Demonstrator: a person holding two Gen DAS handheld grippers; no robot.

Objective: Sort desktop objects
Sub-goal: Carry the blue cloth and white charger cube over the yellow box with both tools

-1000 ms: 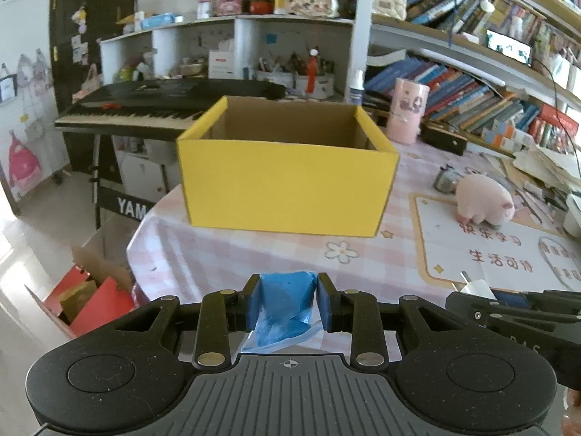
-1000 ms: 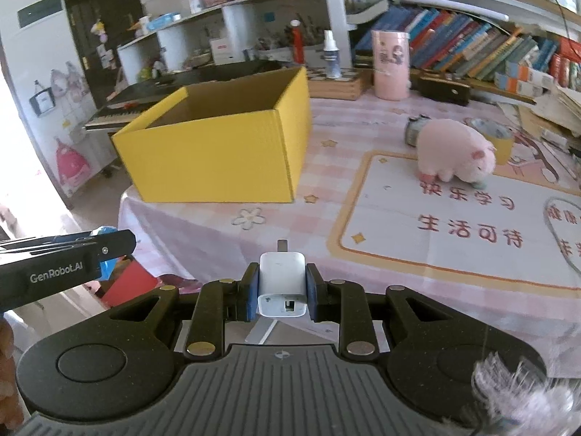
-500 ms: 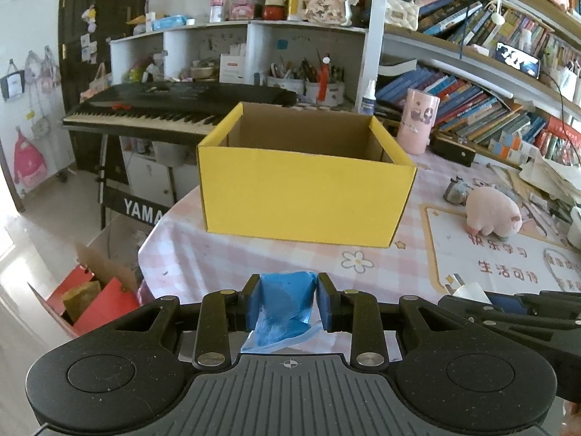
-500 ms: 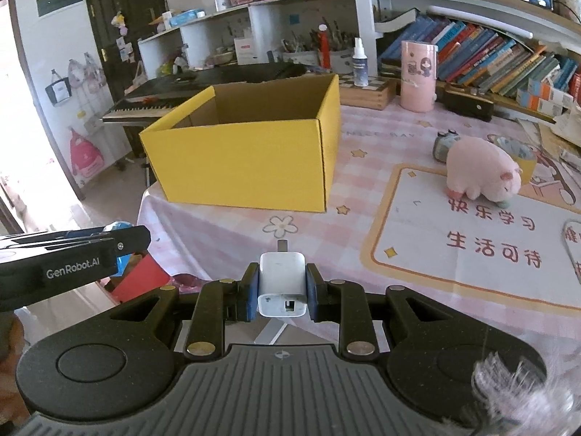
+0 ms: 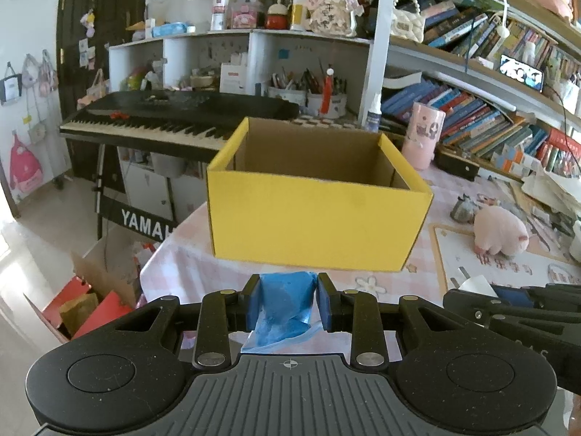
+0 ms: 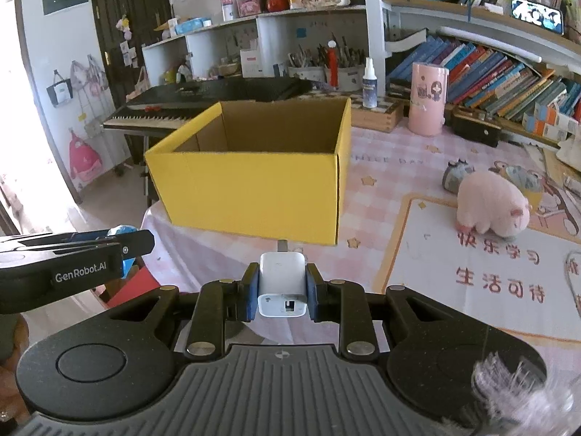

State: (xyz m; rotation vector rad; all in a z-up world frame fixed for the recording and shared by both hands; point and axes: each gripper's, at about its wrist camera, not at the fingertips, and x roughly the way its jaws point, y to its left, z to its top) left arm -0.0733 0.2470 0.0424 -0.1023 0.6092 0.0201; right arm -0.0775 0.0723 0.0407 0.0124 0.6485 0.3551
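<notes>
Fingers clamped on both sides: the left gripper [image 5: 289,303] pinched a crumpled blue wrapper [image 5: 287,305] between its pads, and the right gripper [image 6: 282,292] squeezed a white charger plug [image 6: 281,285], prongs pointing forward, away from the palm. Dead ahead of both sets of fingertips, and a little below them, sat the open yellow box [image 5: 316,229], its brown inside showing nothing that could be made out from those angles. The step in hand looked like carrying both items to that box, and doing it well would have meant bringing each load past the near wall and over the opening before letting the fingers part, one hand at a time so the two grippers did not crowd each other; the light wrapper could cling to a pad, so a low release seemed wise. Beyond the right fingertips, off to the right, a pink plush pig [image 6: 492,203] stood on the checked tablecloth [image 6: 385,189]. Behind the box ran a keyboard piano [image 5: 174,116] and crowded bookshelves [image 5: 483,109].
</notes>
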